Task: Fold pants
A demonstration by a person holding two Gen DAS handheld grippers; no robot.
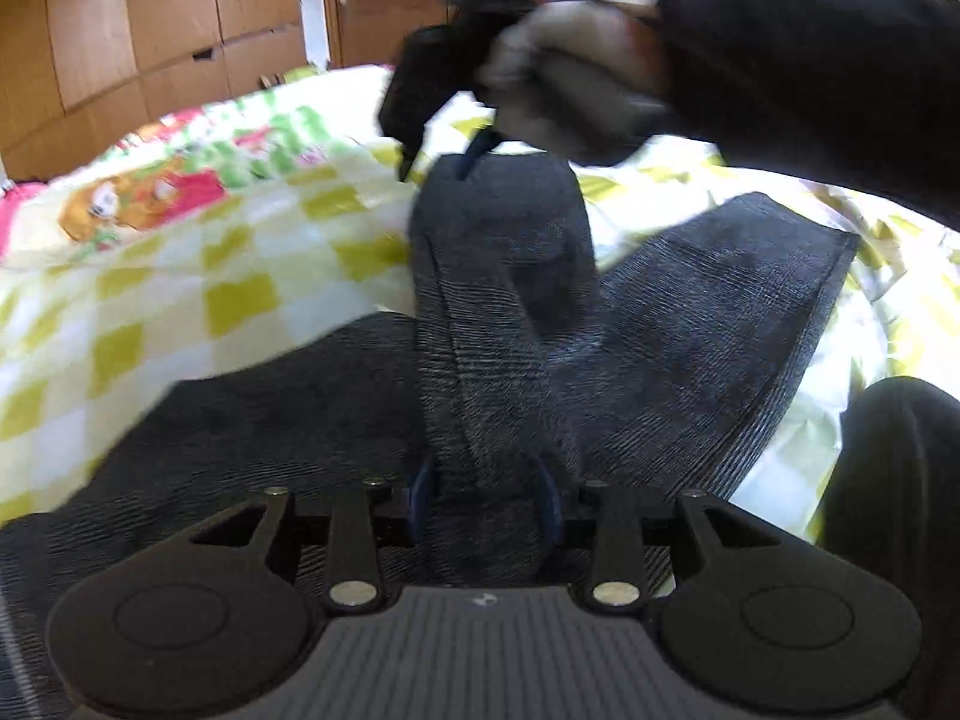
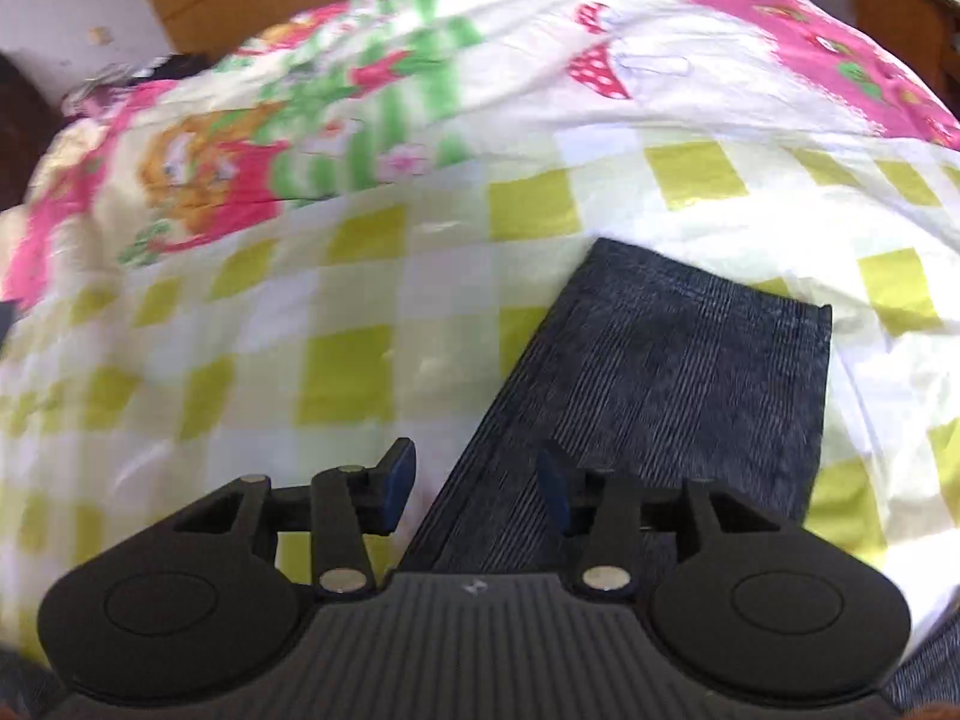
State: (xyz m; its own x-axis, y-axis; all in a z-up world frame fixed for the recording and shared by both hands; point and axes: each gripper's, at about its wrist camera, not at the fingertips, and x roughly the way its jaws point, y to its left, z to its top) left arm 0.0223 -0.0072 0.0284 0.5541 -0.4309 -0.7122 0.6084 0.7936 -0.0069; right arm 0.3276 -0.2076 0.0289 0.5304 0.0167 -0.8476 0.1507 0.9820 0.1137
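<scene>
The left hand-held gripper is pinching a raised fold of the dark grey pants, which are lying spread across the checked bedsheet. The right hand-held gripper is hanging released, fingers apart, over one pant leg's edge.

R tool open over pants, bedsheet.
</scene>
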